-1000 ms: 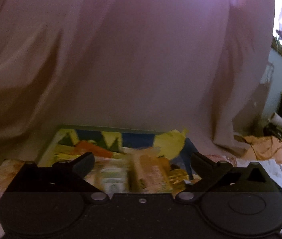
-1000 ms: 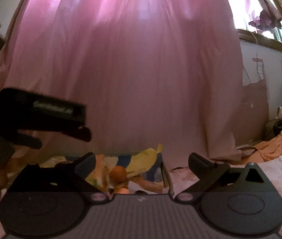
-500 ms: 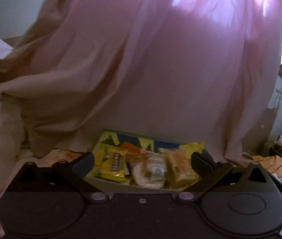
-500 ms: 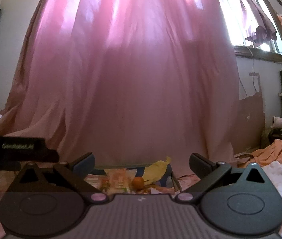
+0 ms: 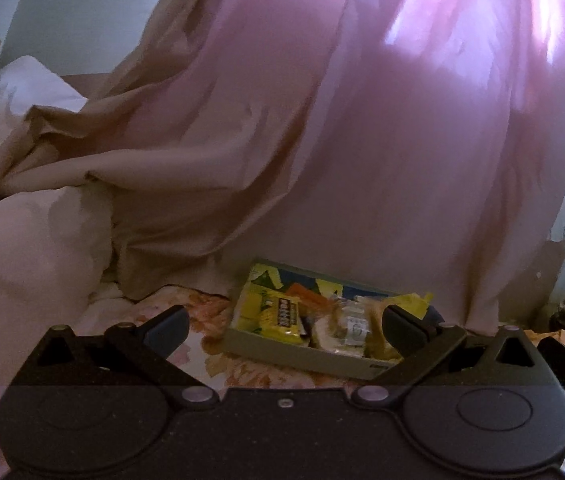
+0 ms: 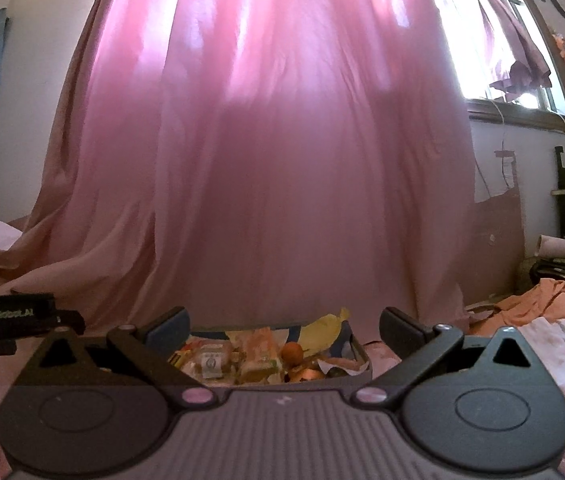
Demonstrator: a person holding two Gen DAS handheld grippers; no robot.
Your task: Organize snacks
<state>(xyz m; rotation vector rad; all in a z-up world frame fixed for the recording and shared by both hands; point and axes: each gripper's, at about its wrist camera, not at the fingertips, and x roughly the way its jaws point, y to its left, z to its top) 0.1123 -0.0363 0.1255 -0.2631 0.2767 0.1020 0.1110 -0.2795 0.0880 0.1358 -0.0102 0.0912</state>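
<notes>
Pink curtain [image 5: 422,140] hangs behind the floral bedspread [image 5: 210,308], where the snack box [image 5: 302,350] sits, packets inside; the left tool [image 5: 284,326] has drawn back from it, gaping and empty; the right tool [image 6: 282,326], likewise wide and empty, hangs near; sorting looks nearly finished.

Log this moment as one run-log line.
left tool: open, empty | right tool: open, empty | snack box: on bedding, filled | yellow packet: inside box
</notes>
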